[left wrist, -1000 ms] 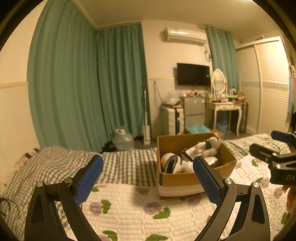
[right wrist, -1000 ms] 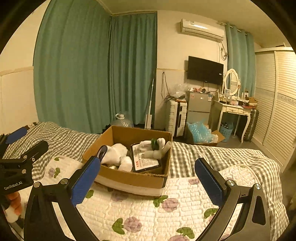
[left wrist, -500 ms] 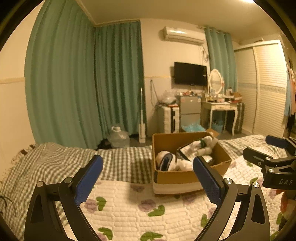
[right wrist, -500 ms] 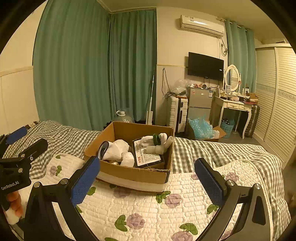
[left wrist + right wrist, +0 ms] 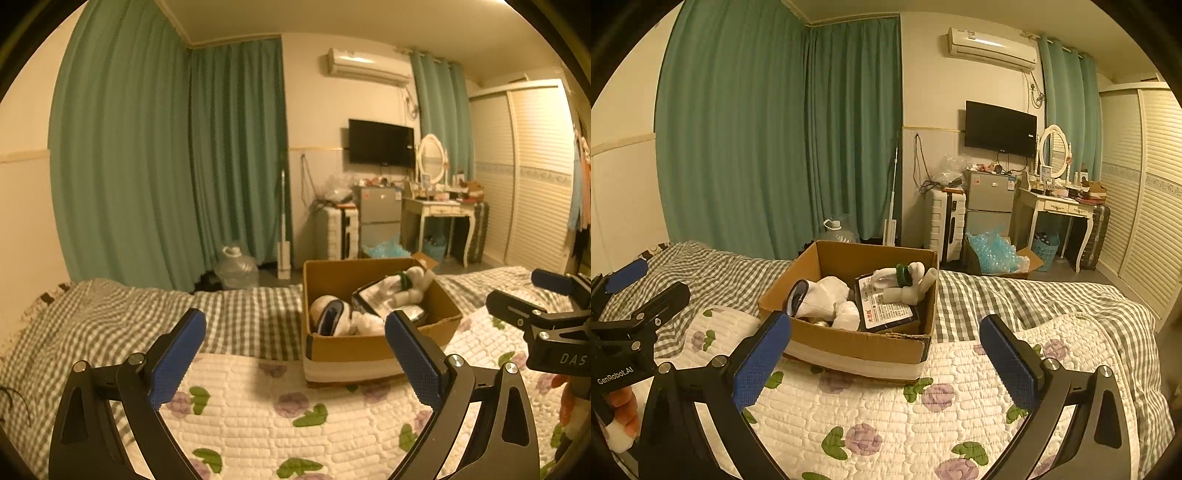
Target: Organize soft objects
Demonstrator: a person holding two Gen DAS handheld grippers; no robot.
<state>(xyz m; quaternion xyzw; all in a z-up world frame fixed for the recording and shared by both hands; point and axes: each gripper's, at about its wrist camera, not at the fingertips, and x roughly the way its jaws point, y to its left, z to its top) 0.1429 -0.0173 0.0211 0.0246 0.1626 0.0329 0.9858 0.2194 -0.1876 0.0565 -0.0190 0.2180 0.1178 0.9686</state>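
Here the left gripper (image 5: 295, 354) hangs above the bed (image 5: 258, 413), spread wide and holding nothing, aimed at the quilt with the cardboard box (image 5: 354, 354) a little to its right. The right gripper (image 5: 884, 356) is likewise spread and empty, with the box nearly between its pads. Both seem held back and level so the cameras take in the whole box before any reach (my reading, not something shown).

The soft things sit inside the box: a white plush toy (image 5: 827, 295) at the left, a flat printed packet (image 5: 886, 308) leaning across the middle, and a white toy with a green band (image 5: 905, 277) on top at the far right corner. Probably they were gathered there so they stay together on the soft bed.

The left view shows the box's left wall and the toy's dark patch. The right view looks deeper inside, showing the packet's label, and also catches the blue plastic pile (image 5: 993, 251) on the floor.
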